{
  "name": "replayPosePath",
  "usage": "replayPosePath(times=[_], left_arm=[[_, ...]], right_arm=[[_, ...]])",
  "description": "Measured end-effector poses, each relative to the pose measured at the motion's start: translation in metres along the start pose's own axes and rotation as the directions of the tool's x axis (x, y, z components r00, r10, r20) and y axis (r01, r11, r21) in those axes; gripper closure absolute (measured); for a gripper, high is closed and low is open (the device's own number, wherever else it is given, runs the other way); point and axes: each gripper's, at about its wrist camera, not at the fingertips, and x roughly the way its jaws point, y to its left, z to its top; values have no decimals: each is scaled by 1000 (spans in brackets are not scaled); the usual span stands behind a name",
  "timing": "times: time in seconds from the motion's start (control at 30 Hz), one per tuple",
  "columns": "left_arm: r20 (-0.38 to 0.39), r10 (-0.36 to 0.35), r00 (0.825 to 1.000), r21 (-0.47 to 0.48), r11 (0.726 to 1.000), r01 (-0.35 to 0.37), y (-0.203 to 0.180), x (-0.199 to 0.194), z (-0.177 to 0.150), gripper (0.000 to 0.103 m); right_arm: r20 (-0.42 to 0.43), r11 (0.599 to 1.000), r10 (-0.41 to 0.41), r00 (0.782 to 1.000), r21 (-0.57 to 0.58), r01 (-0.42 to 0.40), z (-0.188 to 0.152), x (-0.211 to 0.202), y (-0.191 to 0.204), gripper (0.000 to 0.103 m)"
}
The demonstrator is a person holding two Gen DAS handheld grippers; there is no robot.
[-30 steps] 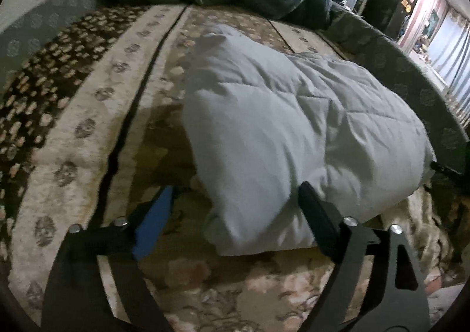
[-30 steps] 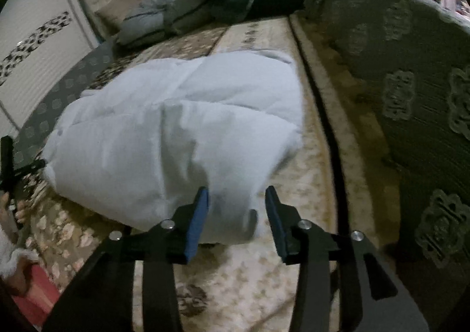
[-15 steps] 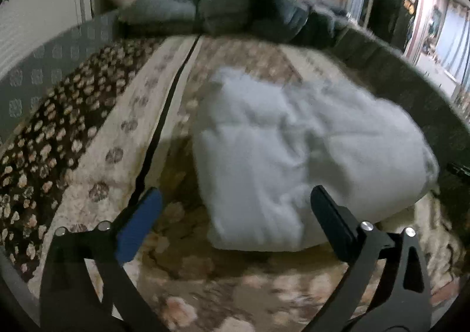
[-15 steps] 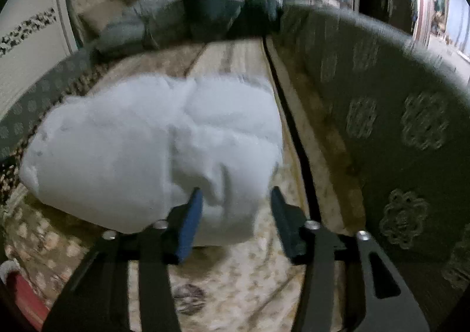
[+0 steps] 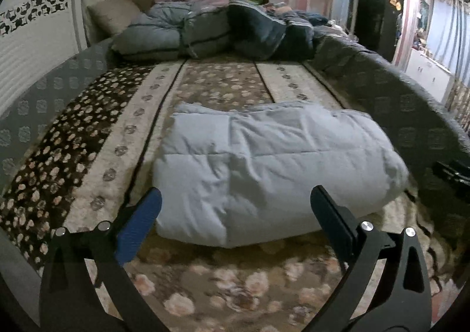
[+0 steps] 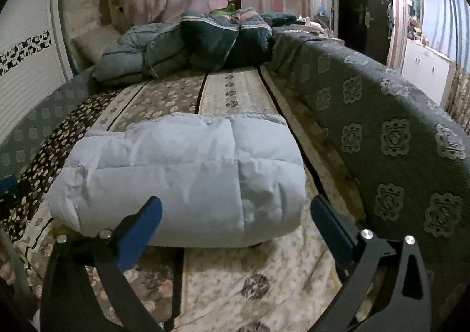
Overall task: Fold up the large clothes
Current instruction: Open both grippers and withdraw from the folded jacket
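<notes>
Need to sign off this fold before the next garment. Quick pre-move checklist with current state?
1. Left gripper released: ok, fingers spread wide, nothing between them.
2. Right gripper released: ok, jaws opening, nothing between them.
3. Pale blue padded garment folded into a compact bundle: ok, lying flat on the patterned bedspread.
4. No sleeve or hem trailing out: cannot tell, far edge hidden in both views.
5. Grippers clear of the bundle: ok, both sit back from its near edge.
6. Next garments available: ok, grey and dark padded pile at the far end of the bed.
</notes>
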Motion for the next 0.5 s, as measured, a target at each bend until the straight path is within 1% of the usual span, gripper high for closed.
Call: replayPosePath(times=[0.07,0.1,0.17,0.27,0.3,0.33,0.4,0.43,0.5], left_arm=[[12,2,1000,-8,1000,-2,-3,-9,-4,3],[19,12,1000,-10,1000,-12,-4,-15,-5,3],[34,44,998,11,999,-44,-8,-27,-9,3],[68,93,993,61,993,-98,-14,-44,-16,3],[82,113,990,71,990,-119,-15,-50,-19,3],[86,120,989,65,990,-126,-15,-53,-19,3],[78,103,992,38,994,-106,-12,-58,-21,3],[65,78,995,21,997,-80,-10,-58,-21,3],[37,65,997,-5,998,-65,-7,-54,-21,3]], right_arm=[[6,1000,-3,1000,1,3,-4,-10,6,2],[6,1000,10,1000,10,-10,-7,-15,8,2],[3,1000,23,1000,18,-23,-11,-20,12,2],[2,1000,5,1000,-4,-5,-11,-26,20,2],[1,1000,2,1000,-16,-2,-10,-27,23,2],[4,1000,0,1000,-28,0,-8,-28,26,2],[7,999,-3,1000,-37,3,-6,-30,29,2],[9,999,-4,1000,-36,5,-6,-31,30,2],[12,999,-4,1000,-35,4,-5,-34,31,2]])
